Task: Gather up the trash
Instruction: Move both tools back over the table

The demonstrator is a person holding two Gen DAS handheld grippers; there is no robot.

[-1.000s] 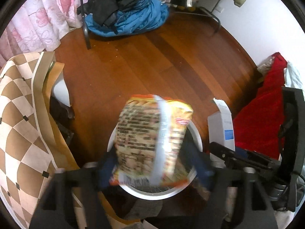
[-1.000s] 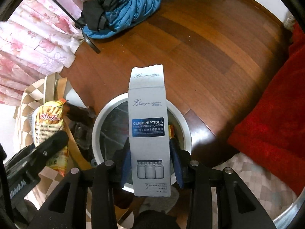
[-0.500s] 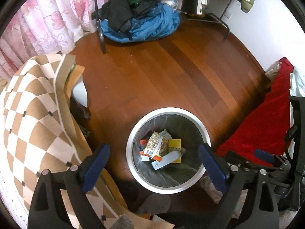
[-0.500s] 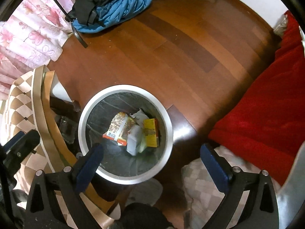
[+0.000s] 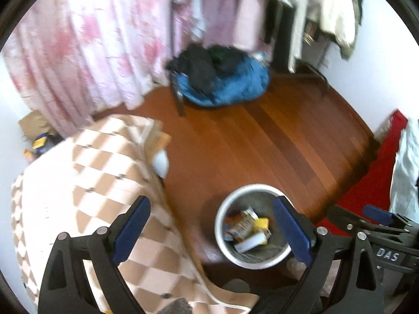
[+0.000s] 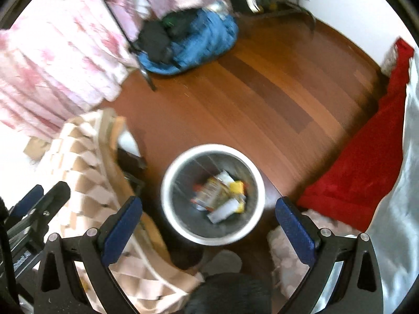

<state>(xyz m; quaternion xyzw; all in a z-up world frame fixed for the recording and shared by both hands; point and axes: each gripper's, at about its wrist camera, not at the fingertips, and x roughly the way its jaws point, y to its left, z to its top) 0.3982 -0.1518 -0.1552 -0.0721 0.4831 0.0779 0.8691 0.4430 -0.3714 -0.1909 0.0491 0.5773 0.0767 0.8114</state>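
Note:
A round white trash bin (image 5: 222, 246) (image 6: 167, 209) stands on the wooden floor. Inside it lie a snack packet (image 5: 239, 223) (image 6: 213, 188), a white box (image 5: 251, 243) (image 6: 222, 210) and a yellow item (image 5: 262, 222) (image 6: 237, 185). My left gripper (image 5: 212, 231) is open and empty, high above the floor, its right finger over the bin's right rim. My right gripper (image 6: 209, 225) is open and empty, above the bin's near rim. The right gripper also shows at the right edge of the left wrist view (image 5: 377, 217), and the left gripper at the left edge of the right wrist view (image 6: 39, 198).
A table with a checkered cloth (image 5: 86, 183) (image 6: 86, 183) stands left of the bin. A red blanket (image 5: 377, 183) (image 6: 366, 162) lies right. A blue and black clothes pile (image 5: 222, 78) (image 6: 183, 41), a rack and pink curtains (image 5: 78, 52) are at the back.
Both grippers let go of the packet and the box, which now lie in the bin. Since then both have risen and pulled back, so the bin looks smaller. The views are blurred by motion.

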